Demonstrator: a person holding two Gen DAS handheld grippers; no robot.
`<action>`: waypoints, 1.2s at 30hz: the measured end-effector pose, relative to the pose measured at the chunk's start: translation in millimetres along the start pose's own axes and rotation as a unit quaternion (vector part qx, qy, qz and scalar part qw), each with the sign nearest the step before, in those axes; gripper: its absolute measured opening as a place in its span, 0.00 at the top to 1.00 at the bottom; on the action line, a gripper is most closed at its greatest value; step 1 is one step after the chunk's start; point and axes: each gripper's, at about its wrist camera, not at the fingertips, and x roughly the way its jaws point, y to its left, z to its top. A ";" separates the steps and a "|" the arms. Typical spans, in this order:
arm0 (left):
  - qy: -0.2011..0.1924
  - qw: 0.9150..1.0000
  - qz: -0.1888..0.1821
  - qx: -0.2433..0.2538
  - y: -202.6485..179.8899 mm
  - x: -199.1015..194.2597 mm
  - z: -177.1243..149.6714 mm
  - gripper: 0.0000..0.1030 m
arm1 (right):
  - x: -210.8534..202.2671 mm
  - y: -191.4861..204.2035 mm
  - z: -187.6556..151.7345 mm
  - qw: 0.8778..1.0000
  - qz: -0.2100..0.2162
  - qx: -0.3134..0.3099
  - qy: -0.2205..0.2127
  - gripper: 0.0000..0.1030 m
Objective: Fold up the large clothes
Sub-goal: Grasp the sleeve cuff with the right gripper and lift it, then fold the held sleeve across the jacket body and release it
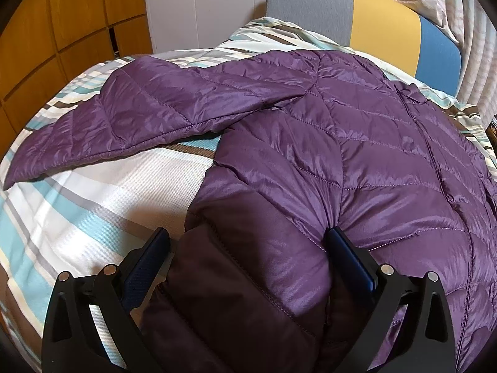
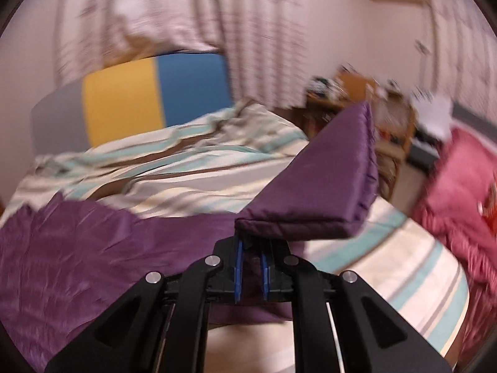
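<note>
A purple quilted down jacket [image 1: 357,143] lies spread on the striped bed. Its left sleeve [image 1: 124,118] stretches out to the left. My left gripper [image 1: 248,236] is open, its jaws wide apart on either side of the jacket's lower left hem corner, with fabric between them. In the right wrist view, which is blurred, my right gripper [image 2: 251,245] is shut on the jacket's other sleeve [image 2: 329,183] and holds it lifted above the bed, cuff pointing up and right. The jacket body [image 2: 77,248] lies at lower left there.
The bed has a striped white, teal and brown cover [image 1: 93,205]. A grey, yellow and blue headboard [image 1: 372,18] stands at the far end. Wooden cabinets [image 1: 46,31] are on the left. A pink blanket [image 2: 459,186] and a cluttered wooden shelf [image 2: 391,115] are on the right.
</note>
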 end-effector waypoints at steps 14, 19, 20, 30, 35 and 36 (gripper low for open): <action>-0.002 1.000 -0.007 -0.005 2.8 -0.2 -0.3 0.03 | -15.7 202.9 -39.5 0.974 0.172 -0.150 0.000 0.94; -0.002 1.000 -0.007 -0.005 2.5 -0.1 -0.1 0.03 | -24.7 266.4 -65.5 0.954 0.227 -0.198 0.009 0.94; -0.002 1.000 -0.007 -0.005 2.3 -0.2 -0.3 0.03 | -25.0 278.1 -71.4 0.948 0.238 -0.209 0.012 0.94; -0.003 1.000 -0.007 -0.005 2.0 -0.3 -0.3 0.03 | -11.0 329.9 -105.0 0.911 0.315 -0.258 0.064 0.94; -0.002 1.000 -0.007 -0.005 2.0 0.0 -0.2 0.03 | 7.4 336.8 -116.7 0.897 0.326 -0.272 0.123 0.91; -0.002 1.000 -0.006 -0.004 1.8 -0.2 0.2 0.03 | 8.3 337.4 -117.2 0.897 0.324 -0.274 0.124 0.90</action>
